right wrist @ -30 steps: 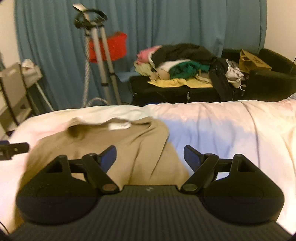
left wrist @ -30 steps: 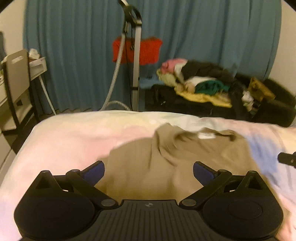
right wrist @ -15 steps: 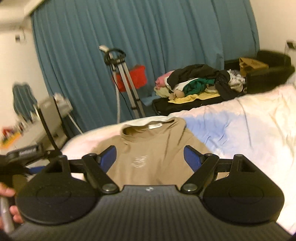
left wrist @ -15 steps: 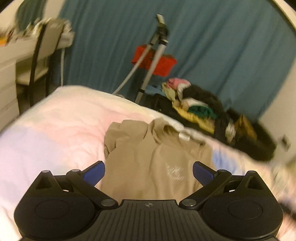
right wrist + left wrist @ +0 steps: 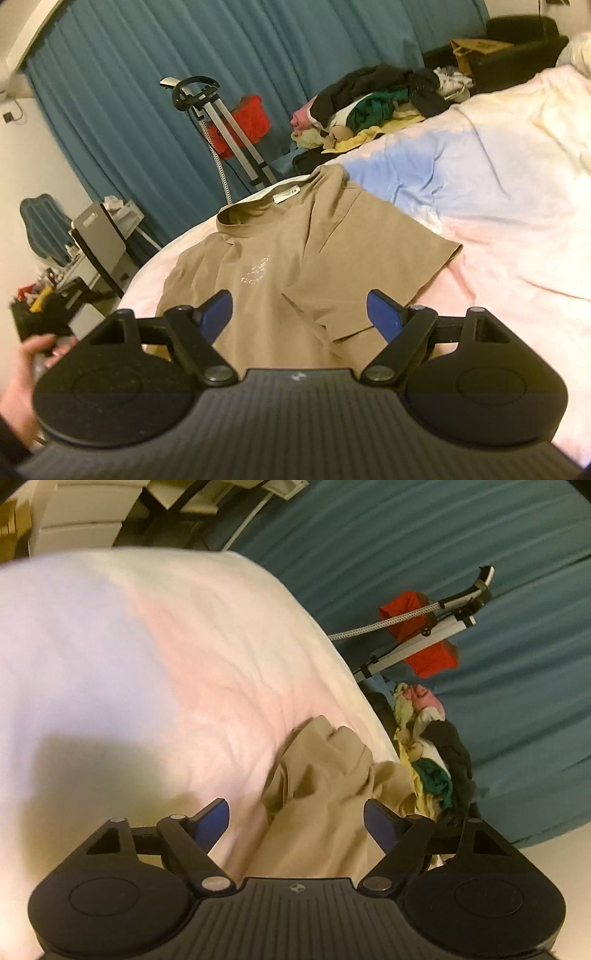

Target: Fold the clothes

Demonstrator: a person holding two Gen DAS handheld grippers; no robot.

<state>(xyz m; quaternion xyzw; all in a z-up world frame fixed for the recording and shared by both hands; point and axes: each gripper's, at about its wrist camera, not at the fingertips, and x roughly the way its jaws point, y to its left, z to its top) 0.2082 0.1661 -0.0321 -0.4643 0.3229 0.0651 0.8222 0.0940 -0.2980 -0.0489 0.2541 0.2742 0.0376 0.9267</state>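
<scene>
A T-shirt [image 5: 295, 266] lies on the bed [image 5: 498, 229], with a clothes heap [image 5: 376, 107] behind.

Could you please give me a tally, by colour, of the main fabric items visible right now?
Tan: 1, the T-shirt on the bed
Pastel: 1, the bedspread
Teal: 1, the curtain
Red: 1, the red cloth behind the stand
Mixed colours: 1, the clothes pile
Total: 5
</scene>
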